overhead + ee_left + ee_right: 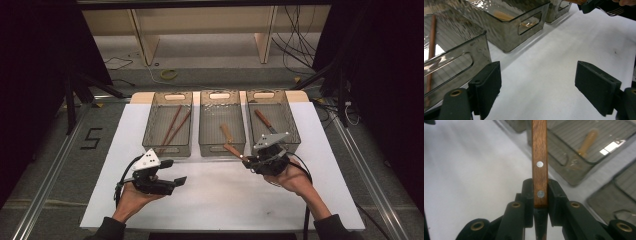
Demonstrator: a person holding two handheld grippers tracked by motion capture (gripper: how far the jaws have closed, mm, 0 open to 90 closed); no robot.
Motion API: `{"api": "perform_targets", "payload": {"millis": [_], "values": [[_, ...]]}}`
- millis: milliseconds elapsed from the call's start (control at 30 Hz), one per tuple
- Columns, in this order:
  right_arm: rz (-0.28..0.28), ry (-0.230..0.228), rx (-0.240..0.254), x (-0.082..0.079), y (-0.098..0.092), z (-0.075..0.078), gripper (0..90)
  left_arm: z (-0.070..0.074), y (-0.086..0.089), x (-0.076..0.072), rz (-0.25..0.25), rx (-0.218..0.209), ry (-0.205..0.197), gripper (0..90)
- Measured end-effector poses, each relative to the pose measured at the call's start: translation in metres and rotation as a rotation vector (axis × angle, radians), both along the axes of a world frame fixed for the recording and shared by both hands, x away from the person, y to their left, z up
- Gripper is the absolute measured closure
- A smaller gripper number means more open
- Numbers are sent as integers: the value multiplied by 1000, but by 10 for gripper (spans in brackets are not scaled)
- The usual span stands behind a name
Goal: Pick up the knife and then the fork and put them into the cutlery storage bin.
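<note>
Right claw [540,192] pinching fork [539,157] by its wood handle; left claw [544,87] spread, empty. Could slip and miss the bin [272,97] if tilted.

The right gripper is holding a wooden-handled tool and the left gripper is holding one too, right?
Not quite. The right gripper does clamp the wooden-handled tool, but the left gripper holds nothing: the left gripper view shows its jaws wide apart over the bare white table.
</note>
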State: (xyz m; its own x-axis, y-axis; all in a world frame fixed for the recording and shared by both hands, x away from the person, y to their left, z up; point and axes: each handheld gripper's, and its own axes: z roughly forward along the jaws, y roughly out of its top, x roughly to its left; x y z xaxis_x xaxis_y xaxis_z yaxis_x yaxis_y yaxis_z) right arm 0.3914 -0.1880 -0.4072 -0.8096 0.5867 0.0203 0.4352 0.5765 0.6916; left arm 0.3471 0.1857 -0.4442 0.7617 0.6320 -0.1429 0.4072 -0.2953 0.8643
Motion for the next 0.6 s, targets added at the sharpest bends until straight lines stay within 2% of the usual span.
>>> {"api": "perform_targets", "payload": {"millis": [67,200,267,600], "values": [[-15,-5,6,5,-3,3,781,-2,2,0,15,-15,1,207],[-48,-16,22,15,-12,14,780,-6,5,-1,21,-17,11,203],[-66,-20,27,20,-16,18,780,-8,5,-2,27,-15,4,203],[-157,-39,24,49,-33,33,780,-9,9,-6,50,-34,-6,199]]}}
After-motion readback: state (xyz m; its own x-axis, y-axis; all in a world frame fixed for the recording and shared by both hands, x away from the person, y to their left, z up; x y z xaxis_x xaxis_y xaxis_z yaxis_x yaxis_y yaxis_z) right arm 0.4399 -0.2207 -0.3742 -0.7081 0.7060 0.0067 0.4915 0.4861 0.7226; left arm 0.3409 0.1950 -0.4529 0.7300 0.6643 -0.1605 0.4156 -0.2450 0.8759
